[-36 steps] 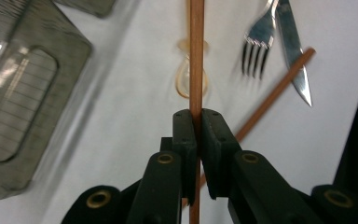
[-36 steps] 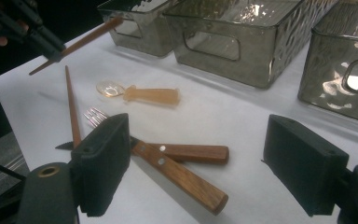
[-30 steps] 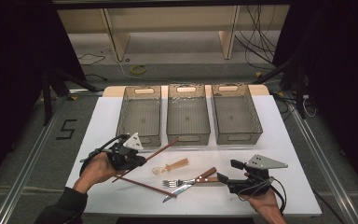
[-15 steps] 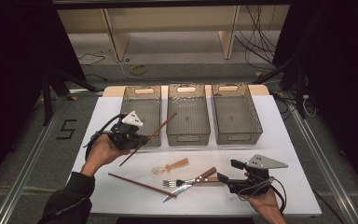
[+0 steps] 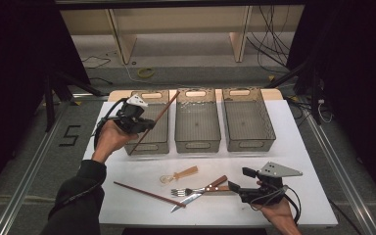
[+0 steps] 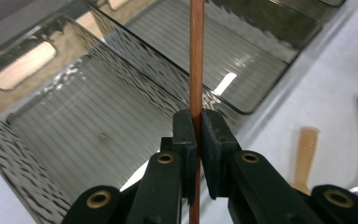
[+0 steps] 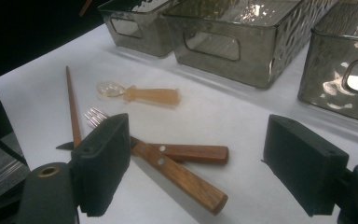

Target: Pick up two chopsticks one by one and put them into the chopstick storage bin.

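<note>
Your left gripper (image 5: pixel 144 125) has carried the chopstick (image 5: pixel 154 122) up and forward; it now hangs over the left bin (image 5: pixel 149 142), pinched tight between the jaws. Your right gripper (image 5: pixel 240 180) rests wide apart beside the knife (image 5: pixel 200 192) and fork (image 5: pixel 193 190), white table (image 5: pixel 293 147) open beyond.

Overhead light is falling on a bright white desk (image 5: pixel 303 147) while the room around it is sitting in darkness.
In the high view the picture is looking soft and slightly grainy, with the left and right margins fading to black. Glare is streaking across the ribbed walls of the clear bins (image 6: pixel 98 116) in the left gripper view, where the near jaws are blurring. In the right gripper view the near jaws are reading soft too, and faint shadows are lying under the wooden handles (image 7: pixel 182 175).
</note>
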The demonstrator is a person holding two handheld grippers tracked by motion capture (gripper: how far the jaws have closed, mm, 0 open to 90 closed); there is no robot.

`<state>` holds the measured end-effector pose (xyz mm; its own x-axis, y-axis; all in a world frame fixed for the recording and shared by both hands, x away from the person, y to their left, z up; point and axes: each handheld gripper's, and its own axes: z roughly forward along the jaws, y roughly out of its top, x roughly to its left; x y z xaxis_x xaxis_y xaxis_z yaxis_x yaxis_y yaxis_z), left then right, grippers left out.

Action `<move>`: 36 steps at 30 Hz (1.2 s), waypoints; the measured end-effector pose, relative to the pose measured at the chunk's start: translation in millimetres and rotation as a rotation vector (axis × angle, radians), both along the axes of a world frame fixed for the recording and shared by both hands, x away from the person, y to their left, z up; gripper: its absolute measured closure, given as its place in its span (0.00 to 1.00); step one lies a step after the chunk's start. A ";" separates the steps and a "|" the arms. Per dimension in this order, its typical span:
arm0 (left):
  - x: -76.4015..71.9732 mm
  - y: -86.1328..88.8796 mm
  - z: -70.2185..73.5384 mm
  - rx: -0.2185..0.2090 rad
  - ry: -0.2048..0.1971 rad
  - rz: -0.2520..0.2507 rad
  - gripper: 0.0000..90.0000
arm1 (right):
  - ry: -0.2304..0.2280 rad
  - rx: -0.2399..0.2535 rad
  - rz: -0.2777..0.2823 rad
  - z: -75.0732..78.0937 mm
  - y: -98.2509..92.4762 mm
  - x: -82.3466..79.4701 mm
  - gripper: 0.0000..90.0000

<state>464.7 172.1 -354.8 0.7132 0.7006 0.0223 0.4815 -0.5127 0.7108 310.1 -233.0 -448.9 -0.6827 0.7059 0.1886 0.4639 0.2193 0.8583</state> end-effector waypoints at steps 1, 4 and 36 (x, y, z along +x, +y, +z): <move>2.8 0.3 1.2 0.000 0.001 0.007 0.94 | 0.000 0.000 0.001 0.0 0.0 0.0 0.26; 11.9 2.5 3.7 0.003 -0.007 0.030 0.94 | 0.001 0.001 0.001 -0.1 0.0 0.0 0.26; 57.7 32.1 -26.7 -0.061 0.023 0.207 0.94 | 0.009 0.002 0.010 -1.8 0.4 0.9 0.26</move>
<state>522.4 204.1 -381.5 0.5541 0.8316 -0.0389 0.5882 -0.3580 0.7252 311.0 -232.6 -450.7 -0.6877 0.6989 0.1964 0.4694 0.2217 0.8547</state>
